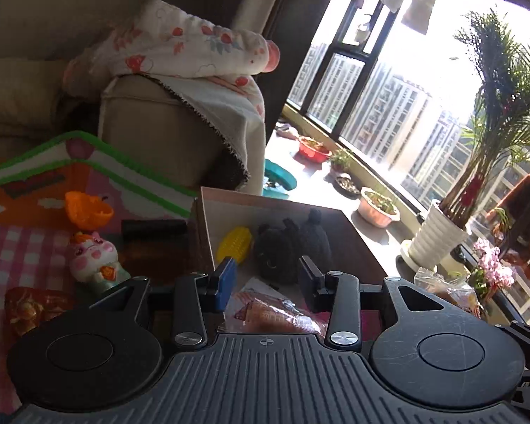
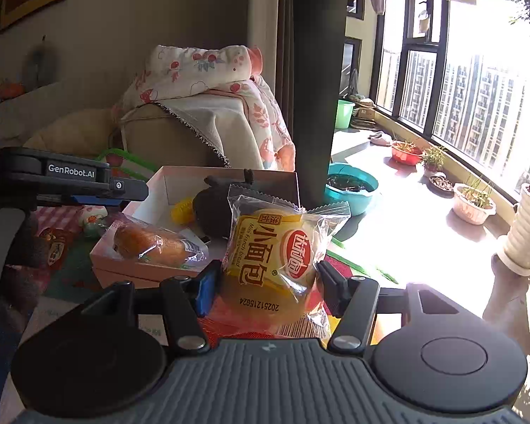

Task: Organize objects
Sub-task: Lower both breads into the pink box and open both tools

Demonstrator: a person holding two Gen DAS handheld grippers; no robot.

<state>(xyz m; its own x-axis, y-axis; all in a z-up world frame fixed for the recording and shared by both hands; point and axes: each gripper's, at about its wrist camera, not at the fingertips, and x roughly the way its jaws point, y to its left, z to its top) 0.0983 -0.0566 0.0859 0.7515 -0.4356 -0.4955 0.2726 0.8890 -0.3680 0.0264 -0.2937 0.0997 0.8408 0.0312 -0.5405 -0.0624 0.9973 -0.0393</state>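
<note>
Two wrapped breads (image 2: 275,265) (image 2: 155,243), one box (image 2: 152,268), one yellow corn toy (image 1: 234,244), two black plush toys (image 1: 277,254) (image 1: 314,238) (side by side), one pig figurine (image 1: 93,258).

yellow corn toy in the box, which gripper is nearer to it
Left. The left gripper hovers just short of the yellow corn toy, empty. The right gripper sits farther back, holding the bread packet.

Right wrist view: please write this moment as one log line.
right gripper: shut on bread packet | left gripper: open, empty | box: holds yellow toy, dark plush
</note>
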